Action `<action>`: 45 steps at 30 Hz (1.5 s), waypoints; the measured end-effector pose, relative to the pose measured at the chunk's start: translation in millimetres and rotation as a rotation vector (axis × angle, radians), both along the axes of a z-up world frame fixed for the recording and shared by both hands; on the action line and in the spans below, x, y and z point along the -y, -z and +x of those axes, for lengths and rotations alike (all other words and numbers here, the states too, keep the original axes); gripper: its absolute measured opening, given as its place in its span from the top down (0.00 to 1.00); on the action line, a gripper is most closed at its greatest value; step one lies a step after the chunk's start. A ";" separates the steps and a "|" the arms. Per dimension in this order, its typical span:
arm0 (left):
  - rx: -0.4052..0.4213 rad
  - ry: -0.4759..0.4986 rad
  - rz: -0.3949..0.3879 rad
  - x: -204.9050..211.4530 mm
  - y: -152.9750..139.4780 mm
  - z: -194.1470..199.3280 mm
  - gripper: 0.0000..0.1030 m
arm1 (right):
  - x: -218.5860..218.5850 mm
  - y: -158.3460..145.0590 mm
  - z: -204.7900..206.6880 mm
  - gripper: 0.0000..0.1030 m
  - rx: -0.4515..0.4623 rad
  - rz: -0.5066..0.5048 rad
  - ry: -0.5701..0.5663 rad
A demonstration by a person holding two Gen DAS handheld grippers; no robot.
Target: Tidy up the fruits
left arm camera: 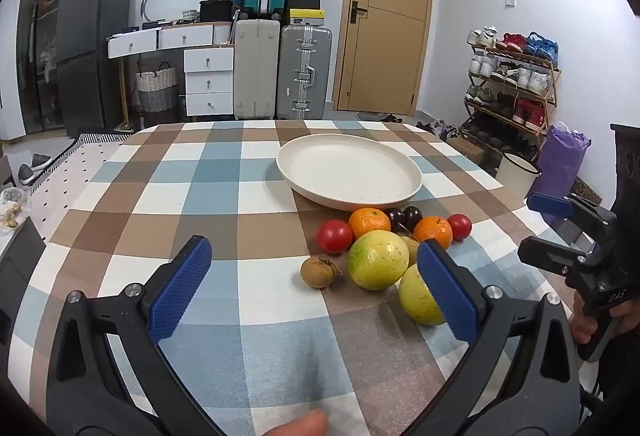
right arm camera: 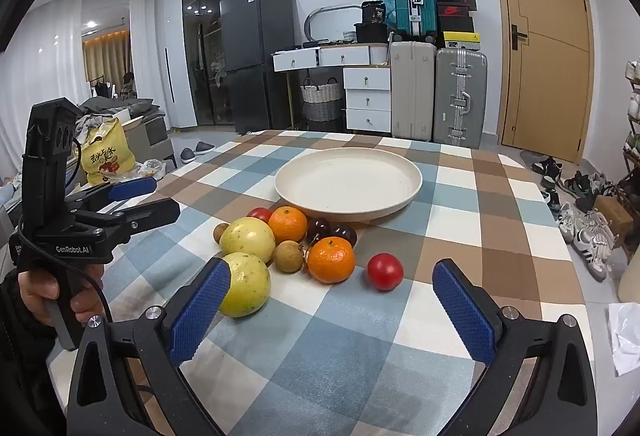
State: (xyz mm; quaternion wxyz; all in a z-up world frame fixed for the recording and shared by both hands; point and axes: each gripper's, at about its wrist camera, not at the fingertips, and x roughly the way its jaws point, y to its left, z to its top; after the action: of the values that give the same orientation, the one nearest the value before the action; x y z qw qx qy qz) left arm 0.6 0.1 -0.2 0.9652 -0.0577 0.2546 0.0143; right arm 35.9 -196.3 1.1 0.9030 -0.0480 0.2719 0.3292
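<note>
A cream plate (left arm camera: 348, 168) (right arm camera: 348, 180) lies bare on the checked tablecloth (left arm camera: 224, 196). In front of it sits a cluster of fruit: two yellow-green round fruits (left arm camera: 378, 259) (right arm camera: 248, 240), two oranges (left arm camera: 369, 222) (right arm camera: 331, 260), two red tomatoes (left arm camera: 334, 235) (right arm camera: 385, 271), dark cherries (left arm camera: 404, 217) (right arm camera: 330, 230) and small brown longans (left arm camera: 317, 271) (right arm camera: 288, 256). My left gripper (left arm camera: 314, 256) hangs open above the cloth, its right finger in front of the nearer yellow-green fruit (left arm camera: 418, 296). My right gripper (right arm camera: 332, 278) is open too, holding nothing, with the fruit just beyond its fingertips.
Suitcases (left arm camera: 280, 72), a white drawer unit (left arm camera: 208, 80), a dark fridge (left arm camera: 92, 36) and a wooden door (left arm camera: 388, 16) stand behind the table. A shoe rack (left arm camera: 512, 84) is at the right. A yellow bag (right arm camera: 106, 152) lies left of the table.
</note>
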 end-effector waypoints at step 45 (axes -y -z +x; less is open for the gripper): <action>0.014 -0.003 0.029 -0.9 -1.1 0.6 0.01 | 0.8 0.0 1.5 0.00 -0.005 0.005 0.002</action>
State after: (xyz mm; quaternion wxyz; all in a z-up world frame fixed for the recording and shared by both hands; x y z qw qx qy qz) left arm 1.1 1.0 0.9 0.9676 -0.0443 0.2477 0.0189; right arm 37.4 -197.1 1.1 0.9028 -0.0447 0.2732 0.3290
